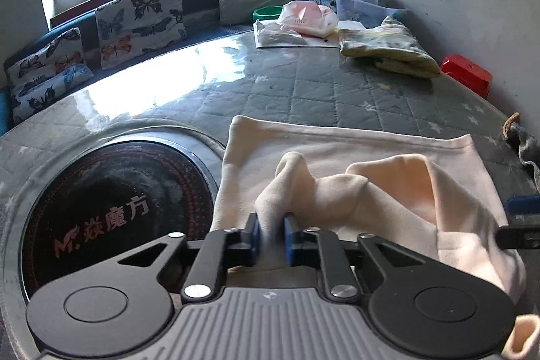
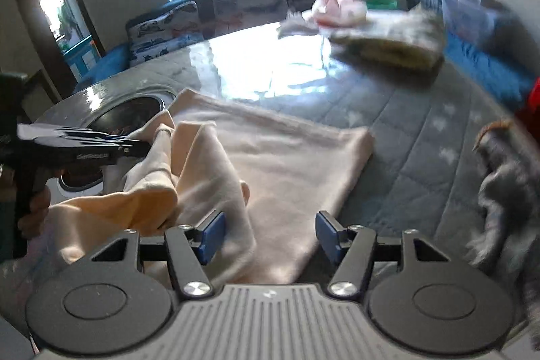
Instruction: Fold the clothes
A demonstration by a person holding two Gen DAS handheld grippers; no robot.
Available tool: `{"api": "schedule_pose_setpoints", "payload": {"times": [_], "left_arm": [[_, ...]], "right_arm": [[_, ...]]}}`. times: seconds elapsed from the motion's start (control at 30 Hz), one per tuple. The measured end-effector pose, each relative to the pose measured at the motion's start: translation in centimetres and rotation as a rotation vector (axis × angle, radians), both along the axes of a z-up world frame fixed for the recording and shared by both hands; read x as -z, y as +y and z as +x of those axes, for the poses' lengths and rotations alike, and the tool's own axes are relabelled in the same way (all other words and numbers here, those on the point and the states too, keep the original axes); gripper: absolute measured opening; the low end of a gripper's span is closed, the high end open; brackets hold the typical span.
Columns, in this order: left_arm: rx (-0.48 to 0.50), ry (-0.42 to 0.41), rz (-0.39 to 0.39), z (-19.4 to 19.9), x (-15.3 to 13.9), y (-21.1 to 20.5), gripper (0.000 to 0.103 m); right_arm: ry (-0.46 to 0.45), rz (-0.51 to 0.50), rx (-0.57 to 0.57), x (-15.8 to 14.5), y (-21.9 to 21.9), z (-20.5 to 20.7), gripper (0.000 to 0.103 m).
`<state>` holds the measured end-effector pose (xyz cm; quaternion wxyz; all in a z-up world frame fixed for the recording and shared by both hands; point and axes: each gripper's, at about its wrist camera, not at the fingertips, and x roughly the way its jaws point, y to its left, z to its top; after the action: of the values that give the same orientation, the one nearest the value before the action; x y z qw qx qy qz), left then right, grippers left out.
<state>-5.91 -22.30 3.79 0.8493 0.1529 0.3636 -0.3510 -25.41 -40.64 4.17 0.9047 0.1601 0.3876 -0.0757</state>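
Cream garment (image 1: 337, 157) is spread flat on the grey quilted table cover (image 1: 303, 97), near edge bunched up toward the cameras, just right of the round black cooktop inset (image 1: 111, 208).

Left gripper (image 1: 271, 237): jaws nearly closed, blue pads pinching a raised ridge of the cream fabric. Grip confirmed in the right wrist view, where cloth is seen drawn up to its tip (image 2: 148, 145).

Right gripper (image 2: 270, 237): jaws roughly half open, nothing clamped. Cloth lies below and between the pads, but no pad contact can be seen. Right view is motion-blurred, so fine detail is not trusted.

Risks, as judged:
- Only a thin fold is held by the left pads; it could slip out if pulled sideways.
- With one corner held and the other free, the fold would be dragged skewed and edges misaligned.
- Several layers are bunched at the near edge; the wrong layer could be caught by the right pads.
- Cloth edge lies close to the cooktop inset; it could be dragged over it.
- Grey crumpled garment (image 2: 506, 191) sits close on the right; it could be snagged.

Text: "Mr." logo followed by three Chinese characters is printed on the cooktop glass, reading about 焱魔方; the first character is not certain. No other legible writing is found.
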Motion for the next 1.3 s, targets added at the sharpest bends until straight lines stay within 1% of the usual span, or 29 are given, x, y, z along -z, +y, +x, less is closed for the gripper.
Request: {"api": "schedule_pose_setpoints", "payload": {"times": [0.07, 0.17, 0.23, 0.4, 0.63, 0.73, 0.83, 0.93, 1.03, 1.1, 1.17, 1.23, 1.3], "left_arm": [[-0.011, 0.009, -0.01, 0.3, -0.1, 0.5, 0.012], [-0.033, -0.002, -0.001, 0.6, -0.2, 1.5, 0.011], [-0.052, -0.01, 0.008, 0.8, -0.2, 2.2, 0.01], [-0.134, -0.011, 0.008, 2.1, -0.2, 5.2, 0.009], [-0.283, -0.009, 0.009, 3.6, -0.3, 11.5, 0.008], [-0.347, -0.003, -0.003, 3.9, -0.5, 14.7, 0.008], [-0.397, 0.006, -0.014, 4.2, -0.6, 17.5, 0.008], [-0.423, 0.016, -0.02, 4.2, -0.6, 19.3, 0.008], [-0.432, 0.011, -0.025, 3.9, -1.0, 20.6, 0.013], [-0.426, 0.003, -0.022, 3.7, -1.4, 20.9, 0.022], [-0.425, -0.013, -0.014, 3.6, -1.7, 20.9, 0.025], [-0.422, -0.025, -0.015, 3.4, -2.1, 21.2, 0.026], [-0.426, -0.022, -0.022, 3.3, -2.4, 21.6, 0.03]], "right_arm": [[0.015, 0.023, -0.003, 0.7, -0.1, 0.7, 0.061], [0.013, -0.011, -0.013, 1.2, 0.6, 2.0, 0.062], [0.007, -0.012, -0.025, 1.2, 1.3, 2.8, 0.062], [0.005, -0.043, -0.088, 1.2, 3.9, 5.7, 0.062], [-0.025, -0.056, -0.19, 1.4, 8.0, 11.1, 0.062], [-0.043, -0.064, -0.262, 1.4, 10.3, 13.4, 0.062], [-0.046, -0.097, -0.324, 1.6, 12.6, 15.1, 0.062], [-0.049, -0.127, -0.379, 1.4, 14.5, 16.0, 0.06], [-0.061, -0.104, -0.405, 0.4, 15.3, 16.2, 0.06], [-0.087, -0.092, -0.42, -0.5, 15.6, 16.0, 0.06], [-0.111, -0.073, -0.435, -1.3, 16.1, 15.7, 0.06], [-0.153, -0.078, -0.476, -2.2, 16.9, 15.3, 0.06], [-0.168, -0.045, -0.532, -2.8, 18.0, 15.4, 0.057]]}}
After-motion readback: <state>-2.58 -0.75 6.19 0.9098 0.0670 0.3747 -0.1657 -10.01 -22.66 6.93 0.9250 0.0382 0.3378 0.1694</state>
